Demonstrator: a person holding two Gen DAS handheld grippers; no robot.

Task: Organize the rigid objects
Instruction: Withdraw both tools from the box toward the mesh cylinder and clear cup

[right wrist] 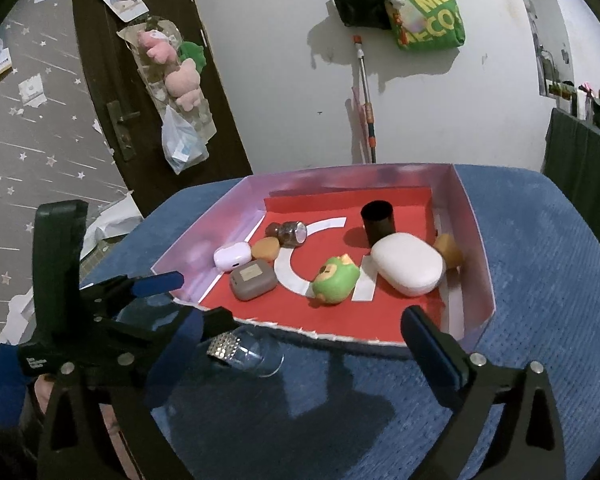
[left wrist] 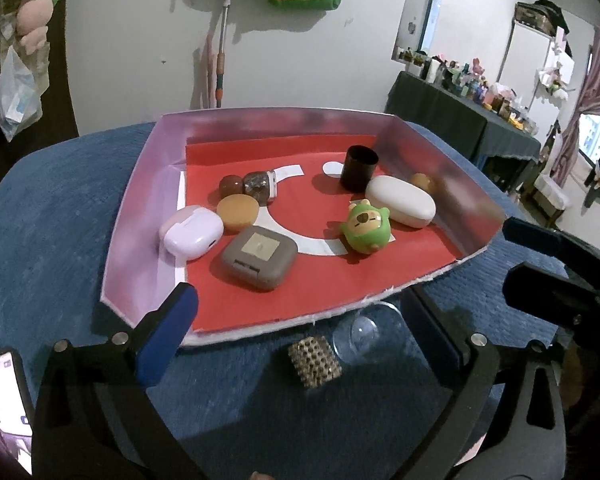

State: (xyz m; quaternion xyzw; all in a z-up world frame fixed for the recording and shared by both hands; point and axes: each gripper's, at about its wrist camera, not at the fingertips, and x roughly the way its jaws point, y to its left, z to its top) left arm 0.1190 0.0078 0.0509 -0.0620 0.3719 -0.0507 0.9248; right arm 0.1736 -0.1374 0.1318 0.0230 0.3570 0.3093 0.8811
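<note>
A red-floored tray (left wrist: 132,216) with pale pink walls sits on a blue cloth and holds several items. Among them are a lilac earbud case (left wrist: 191,232), a grey-brown square case (left wrist: 259,258), a green toy figure (left wrist: 365,228), a white oval case (left wrist: 400,201) and a black cup (left wrist: 359,168). A clear glass bottle with a rhinestone-studded band (left wrist: 314,362) lies on the cloth just before the tray's front edge. My left gripper (left wrist: 296,304) is open, its fingers either side of the bottle. My right gripper (right wrist: 304,320) is open too, with the bottle (right wrist: 240,350) near its left finger.
Also in the tray are an orange puck (left wrist: 238,212), a brown ball (left wrist: 231,185), a small jar (left wrist: 260,186) and an amber piece (left wrist: 420,182). A lit phone (left wrist: 4,392) lies at the lower left. A broom (right wrist: 366,100) leans on the wall beyond.
</note>
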